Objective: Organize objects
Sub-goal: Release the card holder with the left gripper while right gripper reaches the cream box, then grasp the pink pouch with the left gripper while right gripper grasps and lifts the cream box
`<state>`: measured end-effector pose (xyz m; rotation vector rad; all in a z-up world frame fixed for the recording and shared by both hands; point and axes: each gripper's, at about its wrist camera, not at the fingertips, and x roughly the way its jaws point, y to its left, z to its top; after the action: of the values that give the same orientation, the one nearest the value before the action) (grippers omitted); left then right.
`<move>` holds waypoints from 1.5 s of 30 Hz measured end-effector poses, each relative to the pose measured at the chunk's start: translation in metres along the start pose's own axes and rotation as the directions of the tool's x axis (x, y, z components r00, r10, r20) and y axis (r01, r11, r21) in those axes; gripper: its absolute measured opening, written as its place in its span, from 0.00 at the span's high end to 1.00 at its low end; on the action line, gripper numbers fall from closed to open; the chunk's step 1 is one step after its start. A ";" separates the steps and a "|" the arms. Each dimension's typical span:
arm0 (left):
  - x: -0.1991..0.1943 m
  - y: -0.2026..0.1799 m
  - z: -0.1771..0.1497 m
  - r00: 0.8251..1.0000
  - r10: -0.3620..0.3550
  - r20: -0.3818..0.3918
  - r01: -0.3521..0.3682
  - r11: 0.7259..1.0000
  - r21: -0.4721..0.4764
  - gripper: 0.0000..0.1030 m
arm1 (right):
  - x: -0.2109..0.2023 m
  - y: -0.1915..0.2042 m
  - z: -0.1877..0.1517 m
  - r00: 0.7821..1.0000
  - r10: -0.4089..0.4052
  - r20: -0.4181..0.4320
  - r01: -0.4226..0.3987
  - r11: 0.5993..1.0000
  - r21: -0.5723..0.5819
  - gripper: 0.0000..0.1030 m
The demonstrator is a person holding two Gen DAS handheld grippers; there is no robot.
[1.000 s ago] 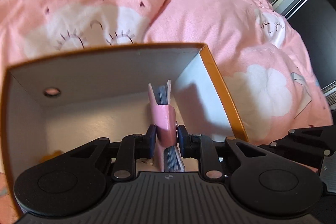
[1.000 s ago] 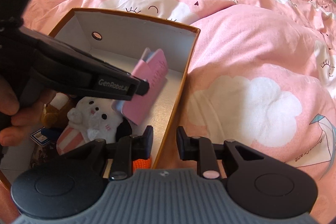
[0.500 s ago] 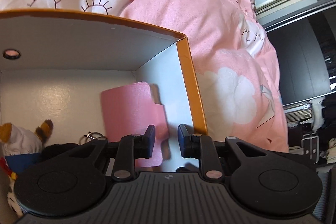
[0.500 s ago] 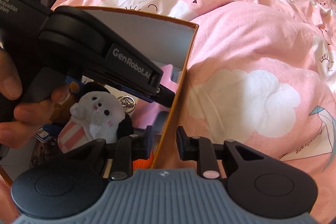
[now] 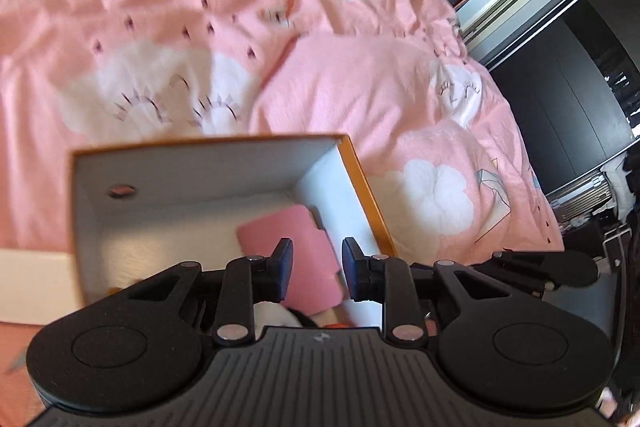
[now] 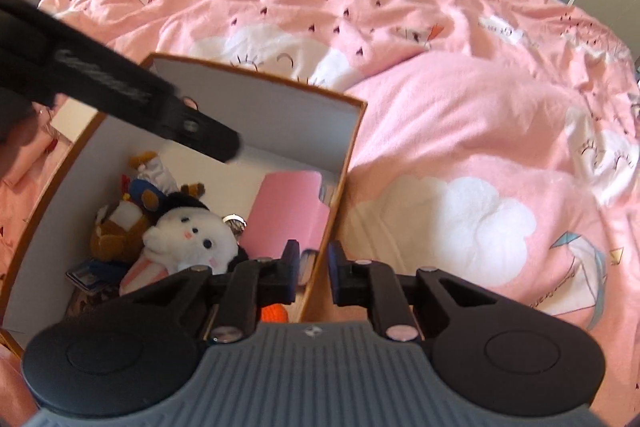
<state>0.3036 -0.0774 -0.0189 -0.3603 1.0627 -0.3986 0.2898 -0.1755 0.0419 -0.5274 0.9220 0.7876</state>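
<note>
An orange-edged cardboard box [image 6: 352, 147] with white inside sits on the bed, also in the left wrist view [image 5: 360, 171]. A pink notebook [image 6: 288, 215] lies flat in its right corner, also in the left wrist view [image 5: 296, 255]. My left gripper [image 5: 317, 273] is open and empty above the box; it crosses the right wrist view as a black arm [image 6: 120, 99]. My right gripper [image 6: 313, 273] is open, with one finger on each side of the box's right wall. A white plush bunny [image 6: 192, 239] and other small toys [image 6: 128, 215] lie in the box.
A pink duvet [image 6: 460, 131] with cloud prints covers the bed all around the box. Dark wardrobe doors [image 5: 568, 99] stand to the right of the bed. A white flat piece [image 5: 36, 287] lies left of the box.
My left gripper let go of the pink notebook, which now lies flat in the box, then pulled up and back. My right gripper has stayed at the box wall.
</note>
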 end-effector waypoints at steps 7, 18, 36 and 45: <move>-0.076 0.030 -0.020 0.987 0.121 0.109 -0.129 0.989 0.066 0.70 | -0.026 0.039 0.017 0.985 0.115 0.130 -0.117 0.993 0.008 0.84; -0.175 0.143 -0.034 0.920 0.381 0.085 -0.380 0.924 -0.033 0.52 | -0.016 0.155 0.051 0.941 0.307 0.142 -0.284 0.945 -0.165 0.83; -0.123 0.249 -0.017 0.887 0.280 -0.367 -0.346 0.930 -0.127 0.25 | 0.070 0.242 0.102 0.957 0.287 -0.042 -0.277 0.863 -0.423 0.62; -0.088 0.242 -0.019 0.843 0.314 -0.436 -0.369 0.928 -0.046 0.26 | 0.102 0.256 0.104 0.960 0.247 -0.129 -0.278 0.816 -0.506 0.56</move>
<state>0.2830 0.1739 -0.0733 -0.1909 1.5554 -0.0820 0.1774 0.0910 -0.0107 -0.9132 0.8390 1.2992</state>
